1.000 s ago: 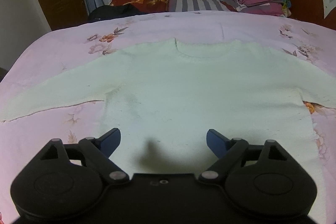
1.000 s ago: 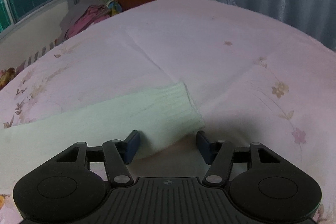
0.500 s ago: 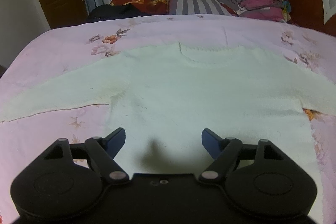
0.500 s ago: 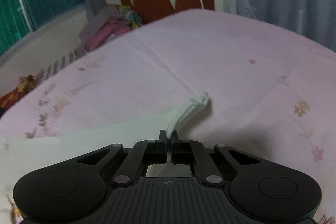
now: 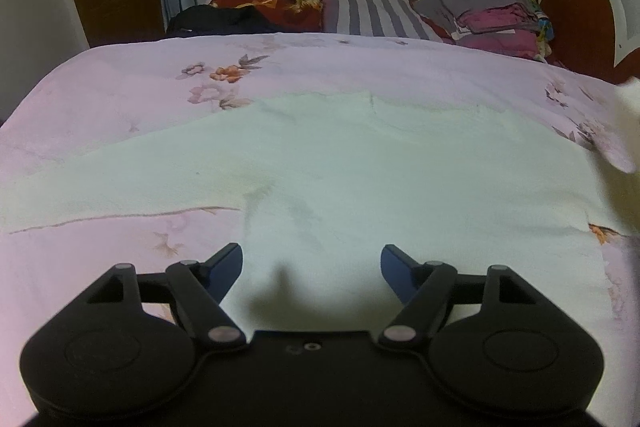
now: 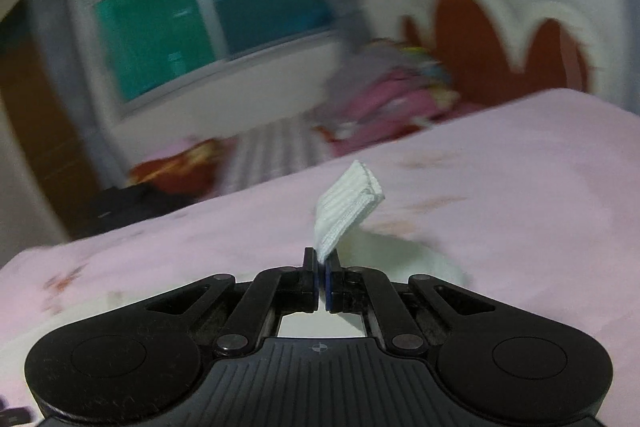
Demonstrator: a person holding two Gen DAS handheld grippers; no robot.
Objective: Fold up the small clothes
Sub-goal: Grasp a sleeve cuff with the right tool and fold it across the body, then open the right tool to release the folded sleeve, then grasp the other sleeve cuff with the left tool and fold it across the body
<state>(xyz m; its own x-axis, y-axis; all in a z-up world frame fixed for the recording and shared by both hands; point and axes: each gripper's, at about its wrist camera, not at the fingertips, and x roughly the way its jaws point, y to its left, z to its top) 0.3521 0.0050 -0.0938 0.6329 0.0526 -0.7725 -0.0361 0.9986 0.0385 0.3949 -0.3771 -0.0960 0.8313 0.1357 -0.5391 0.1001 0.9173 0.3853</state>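
Above the pink bed (image 5: pixel 120 95): right tool (image 6: pixel 321 269) pinching sweater (image 5: pixel 360 179) cuff (image 6: pixel 348 203); left tool (image 5: pixel 312 267) spread, narrowing, nothing between

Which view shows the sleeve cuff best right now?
Right wrist view: the ribbed sleeve cuff sticks up sharply between the shut right gripper fingers, lifted off the pink bedspread. Left wrist view shows only a blurred white scrap of it at the right edge, beyond the sweater.

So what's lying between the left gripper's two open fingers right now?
In the left wrist view, the left gripper hangs open over the pale white knitted sweater's lower body; only that fabric shows between them.
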